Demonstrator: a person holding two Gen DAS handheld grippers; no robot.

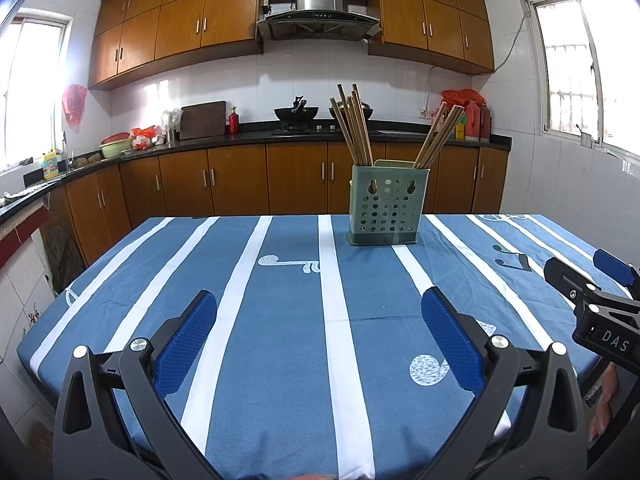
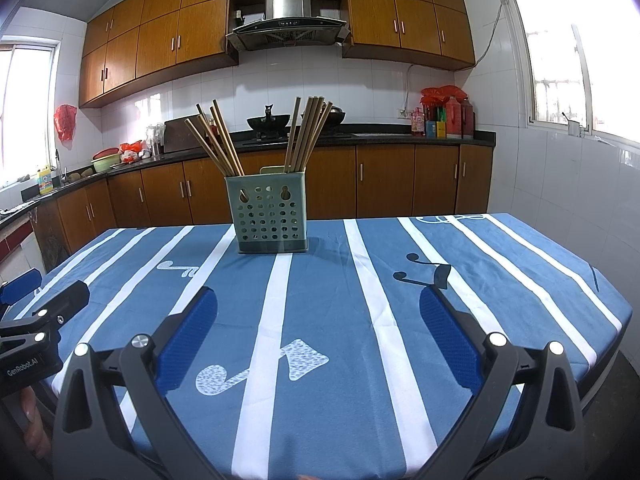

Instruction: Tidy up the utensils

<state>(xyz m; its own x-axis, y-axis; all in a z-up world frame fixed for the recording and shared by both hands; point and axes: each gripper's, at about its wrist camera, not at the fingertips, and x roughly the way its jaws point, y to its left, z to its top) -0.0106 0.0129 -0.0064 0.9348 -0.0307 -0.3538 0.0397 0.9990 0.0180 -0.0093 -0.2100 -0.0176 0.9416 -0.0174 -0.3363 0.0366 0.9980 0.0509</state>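
Two bunches of chopsticks (image 1: 354,128) stand in the green holder (image 1: 386,204); both claws, left claw (image 1: 320,336) and right claw (image 2: 318,332), gape wide and empty, well short of it.

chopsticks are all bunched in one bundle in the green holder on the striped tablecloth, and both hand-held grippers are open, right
Not quite. The chopsticks stand in two separate bundles, one leaning left and the other leaning right, as the right wrist view shows. The rest holds: they sit in the green holder on the striped tablecloth, and the left hand-held gripper and right hand-held gripper are both open.
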